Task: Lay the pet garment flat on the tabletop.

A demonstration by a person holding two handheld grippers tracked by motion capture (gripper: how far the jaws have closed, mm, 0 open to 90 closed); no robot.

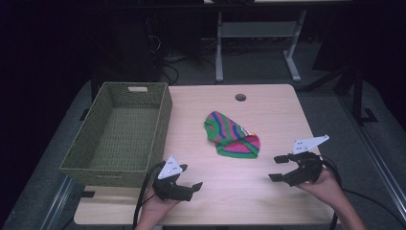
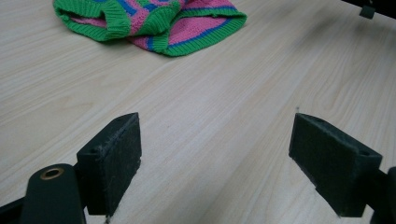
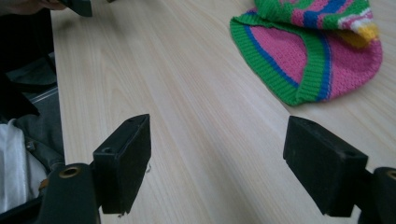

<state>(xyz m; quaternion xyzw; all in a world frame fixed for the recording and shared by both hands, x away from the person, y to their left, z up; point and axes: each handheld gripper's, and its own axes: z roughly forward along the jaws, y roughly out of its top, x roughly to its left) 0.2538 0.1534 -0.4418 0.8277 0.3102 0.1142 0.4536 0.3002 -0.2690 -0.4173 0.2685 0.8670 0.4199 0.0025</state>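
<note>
Knitted hat (image 1: 231, 135): striped green, pink and blue, lying slack on the wooden table (image 1: 268, 201) just right of the high view's centre, touching neither gripper.
Long axis: runs from upper left to lower right of the high view, with the green-rimmed opening at the lower right end.
Direction from the grippers: the hat lies above both in the high view, up and right of the left gripper (image 1: 184, 184) and up and left of the right gripper (image 1: 276, 167).
Nearer hand: judged to be the right, whose jaws point toward the open end; the left stands farther off, near the lower left of the table.
Left gripper: jaws spread wide, nothing between them but bare wood.
Right gripper: likewise released, jaws apart over bare table.
Basket (image 1: 81, 160): woven, green, with nothing in it, at the left of the table, well apart from the hat.
Left gripper view: the hat (image 2: 154, 23) at the top left, showing folded, bunched edges.
Right gripper view: the hat (image 3: 303, 51) at the upper right, with a yellow and white patch that the left gripper view does not show.
</note>
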